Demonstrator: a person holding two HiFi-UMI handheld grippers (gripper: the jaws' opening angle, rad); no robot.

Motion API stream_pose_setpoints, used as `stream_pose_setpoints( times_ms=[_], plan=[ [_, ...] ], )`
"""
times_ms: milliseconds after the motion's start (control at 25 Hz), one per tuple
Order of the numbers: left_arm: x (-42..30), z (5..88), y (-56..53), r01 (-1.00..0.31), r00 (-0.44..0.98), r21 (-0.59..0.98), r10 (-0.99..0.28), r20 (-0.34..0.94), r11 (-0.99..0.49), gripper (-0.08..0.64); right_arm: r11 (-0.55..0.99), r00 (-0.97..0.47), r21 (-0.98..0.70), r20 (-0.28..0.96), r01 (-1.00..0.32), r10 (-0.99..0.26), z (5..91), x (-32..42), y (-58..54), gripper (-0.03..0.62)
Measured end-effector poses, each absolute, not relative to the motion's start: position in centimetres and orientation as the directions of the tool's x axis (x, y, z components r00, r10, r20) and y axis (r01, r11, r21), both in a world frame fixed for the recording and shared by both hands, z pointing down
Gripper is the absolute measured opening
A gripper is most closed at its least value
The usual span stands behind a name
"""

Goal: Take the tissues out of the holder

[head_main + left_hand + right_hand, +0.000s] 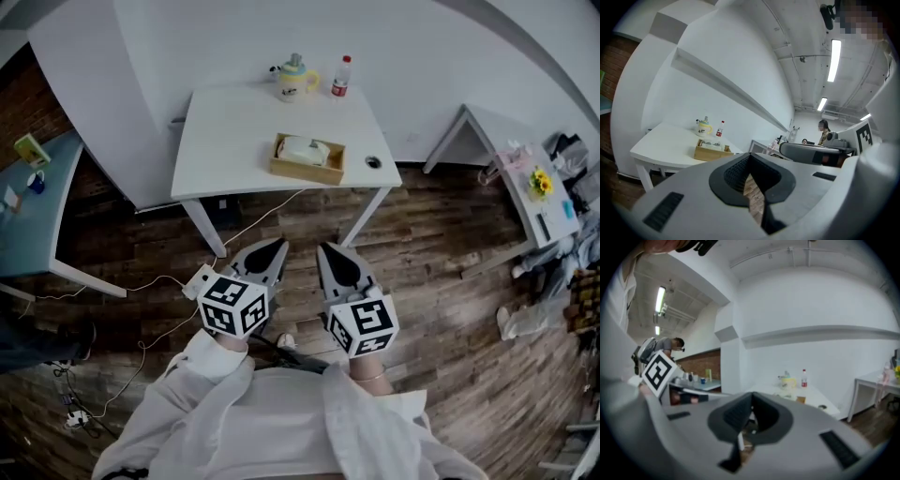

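A wooden tissue holder [307, 159] stands near the front edge of a white table [225, 141], with a pale pack of tissues [305, 150] lying in it. Both grippers are held close to the person's body over the wooden floor, well short of the table. My left gripper [277, 247] is shut with nothing between its jaws, and my right gripper [324, 249] beside it is likewise shut and empty. The left gripper view shows the holder [711, 151] far off past the left gripper [750, 157]. Beyond the right gripper [751, 408], the holder [801, 400] is small and blurred.
On the table's far edge stand a yellow teapot [295, 81] and a red-capped bottle [341, 77]; a small dark round object [373, 162] lies right of the holder. A blue-topped table [28, 216] is at left, another white table [511, 150] at right. Cables [159, 281] trail on the floor.
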State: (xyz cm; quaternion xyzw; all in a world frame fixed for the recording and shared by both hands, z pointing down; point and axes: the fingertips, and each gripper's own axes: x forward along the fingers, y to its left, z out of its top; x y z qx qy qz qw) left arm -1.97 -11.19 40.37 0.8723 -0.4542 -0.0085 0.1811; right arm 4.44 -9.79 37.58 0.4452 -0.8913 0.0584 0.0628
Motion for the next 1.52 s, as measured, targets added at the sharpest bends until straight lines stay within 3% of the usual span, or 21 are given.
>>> stream_pose_setpoints(
  times_ms=[560,1360,1520],
  plan=[
    [0.7,43.0,-19.2,-0.780,0.588,0.395,-0.785,0.196,-0.485,0.020,0.601,-0.601,-0.079,0.230,-0.795,-0.765,40.8,5.8,-16.7,0.009],
    [-1.7,43.8,-36.0,-0.721,0.693,0.277,-0.678,0.245,-0.635,0.020,0.498,-0.498,-0.071,0.268,-0.864,-0.825,42.1,3.8,-33.0,0.009],
    [-2.0,44.8,-37.3,-0.690,0.723,0.334,-0.641,0.258,-0.643,0.020,0.476,-0.481,-0.093,0.296,-0.874,-0.825,43.1,3.5,-34.3,0.009]
  ],
)
